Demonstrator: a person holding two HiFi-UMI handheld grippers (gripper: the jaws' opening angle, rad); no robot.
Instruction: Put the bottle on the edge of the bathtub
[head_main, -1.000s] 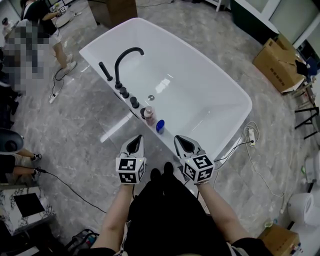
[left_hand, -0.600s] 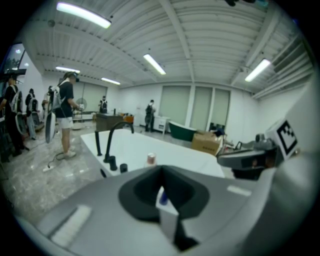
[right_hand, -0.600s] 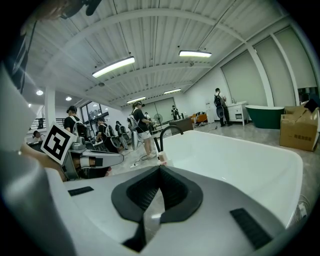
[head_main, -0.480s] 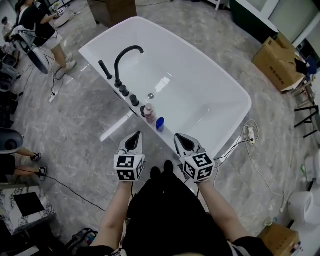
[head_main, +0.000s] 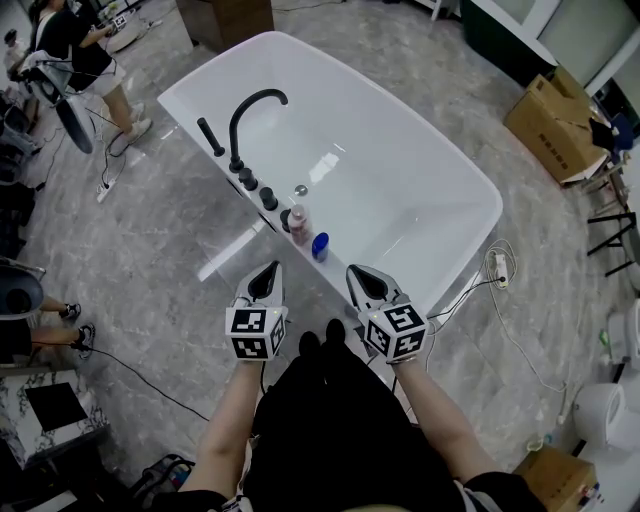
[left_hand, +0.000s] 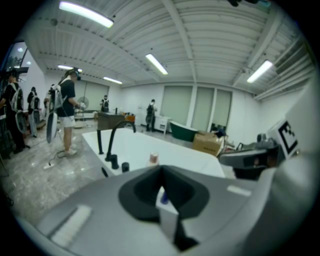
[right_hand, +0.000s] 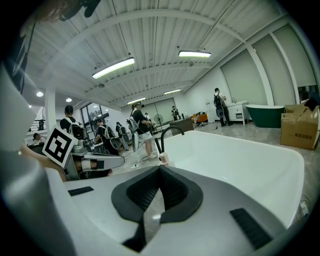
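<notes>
**Operator:** Head view first: where are my grippers?

**Spotter:** Your left gripper (head_main: 270, 275) and right gripper (head_main: 358, 275) hang side by side, apart from each other. They are just short of the tub's (head_main: 400, 200) near rim, with the tips pointing at it. Both look closed, and neither holds anything.

**Operator:** And the bottle?

**Spotter:** The bottle (head_main: 298, 224) is pink and stands upright on that near rim, about midway along, clear of both your grippers. A small blue thing (head_main: 320, 246) sits just beside it on your side. On its other side a row of black knobs (head_main: 268, 200) runs along the rim to the faucet (head_main: 234, 135).

**Operator:** Left gripper view?

**Spotter:** Your jaws are pressed together with nothing between them. Past them you see the bottle on the rim, with the knobs and faucet to its left. A sliver of blue shows through the notch. Your right gripper shows at the right edge.

**Operator:** Right gripper view?

**Spotter:** Here too your jaws are closed on nothing. The bottle stands on the rim straight past the tips, with the faucet behind it. The tub's white basin opens to the right, and your left gripper shows at the left edge.
</notes>
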